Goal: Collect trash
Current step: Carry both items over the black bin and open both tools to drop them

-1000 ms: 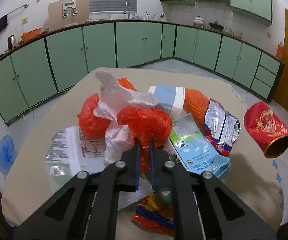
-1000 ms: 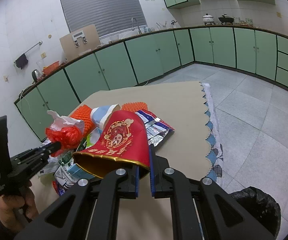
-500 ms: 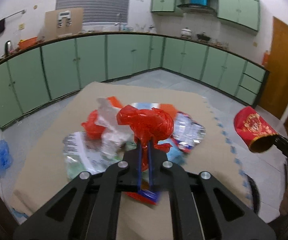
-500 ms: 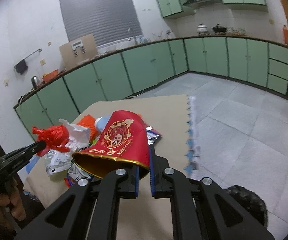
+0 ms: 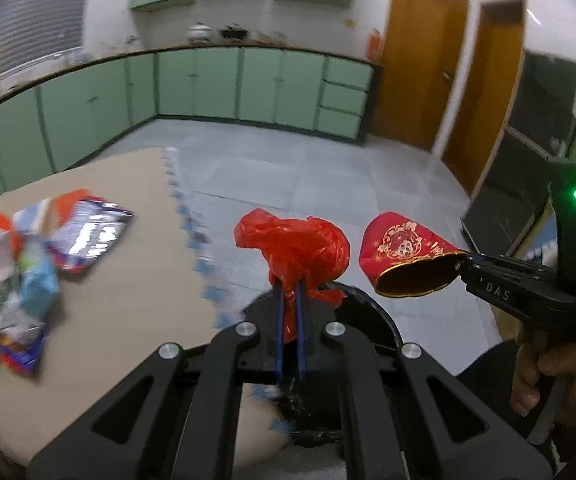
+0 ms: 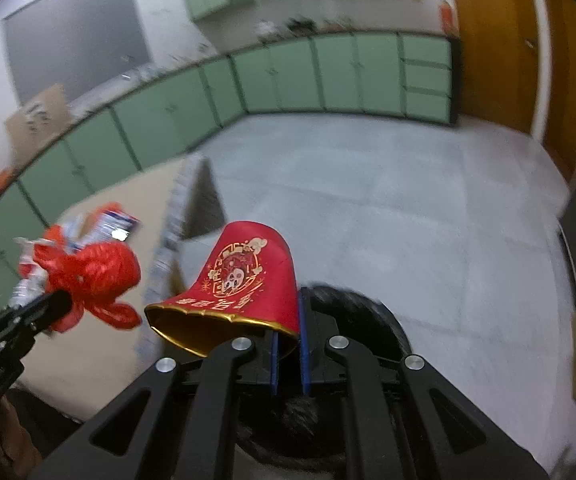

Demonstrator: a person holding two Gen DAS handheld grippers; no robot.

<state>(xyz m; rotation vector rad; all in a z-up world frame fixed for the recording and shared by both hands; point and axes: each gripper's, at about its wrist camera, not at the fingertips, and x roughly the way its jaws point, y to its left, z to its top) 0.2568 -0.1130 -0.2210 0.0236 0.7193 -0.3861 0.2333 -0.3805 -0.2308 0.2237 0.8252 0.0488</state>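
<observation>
My left gripper (image 5: 290, 296) is shut on a crumpled red plastic bag (image 5: 294, 246) and holds it in the air above a black-lined trash bin (image 5: 368, 320). My right gripper (image 6: 287, 320) is shut on the rim of a red paper cup (image 6: 244, 276) with a gold inside, also above the bin (image 6: 368, 320). In the left wrist view the cup (image 5: 404, 250) hangs just right of the bag. In the right wrist view the bag (image 6: 92, 272) is left of the cup.
A tan table (image 5: 128, 280) at the left carries a pile of wrappers and packets (image 5: 28, 248). Green cabinets (image 5: 248, 84) line the far wall. Wooden doors (image 5: 420, 76) stand at the right. Grey tiled floor (image 6: 408, 220) surrounds the bin.
Both grippers swung right, away from the table, carrying the red bag and the cup. They now hang over the trash bin, close together.
</observation>
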